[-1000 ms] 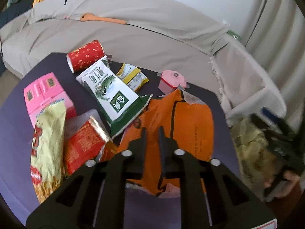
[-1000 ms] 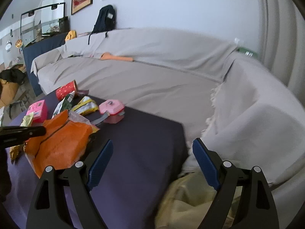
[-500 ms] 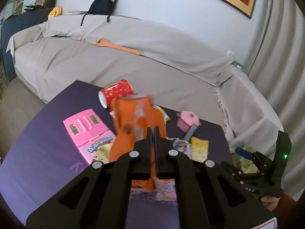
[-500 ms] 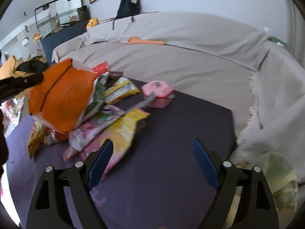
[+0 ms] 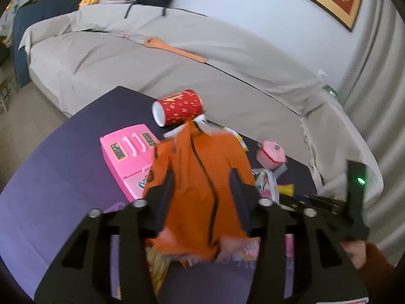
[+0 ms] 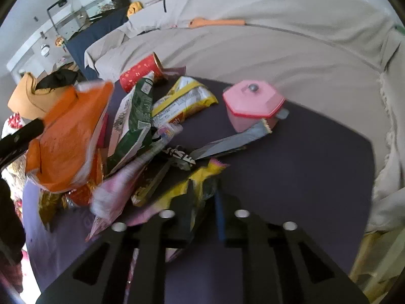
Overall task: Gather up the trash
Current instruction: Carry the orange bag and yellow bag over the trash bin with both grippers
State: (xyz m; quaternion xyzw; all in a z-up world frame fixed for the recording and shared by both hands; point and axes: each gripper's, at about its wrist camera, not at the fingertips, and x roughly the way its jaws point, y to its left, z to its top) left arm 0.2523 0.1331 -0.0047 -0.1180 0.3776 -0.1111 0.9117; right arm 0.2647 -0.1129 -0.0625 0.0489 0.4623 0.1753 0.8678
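Observation:
A heap of snack wrappers lies on the dark purple table [image 6: 303, 164]. An orange bag [image 5: 200, 157] hangs above the heap between the fingers of my left gripper [image 5: 201, 185]. Its jaws are opening, and the pads stand apart from the bag. The right wrist view shows the same orange bag [image 6: 68, 136] at the left beside a black left finger [image 6: 20, 136]. My right gripper [image 6: 203, 202] is low over the near edge of the heap. It is shut on a yellow wrapper [image 6: 200, 179].
A red paper cup [image 5: 178, 110] lies on its side at the table's far edge. A pink toy box [image 5: 126, 152], a pink lidded pot [image 6: 253, 103], a green-white bag [image 6: 134, 116] and a silver wrapper [image 6: 227, 144] also lie there. The beige sofa [image 5: 202, 76] wraps around behind.
My left gripper lifted the orange bag off the table, and its jaws have now parted. My right gripper swung down over the heap and went from wide open to shut on the yellow wrapper.

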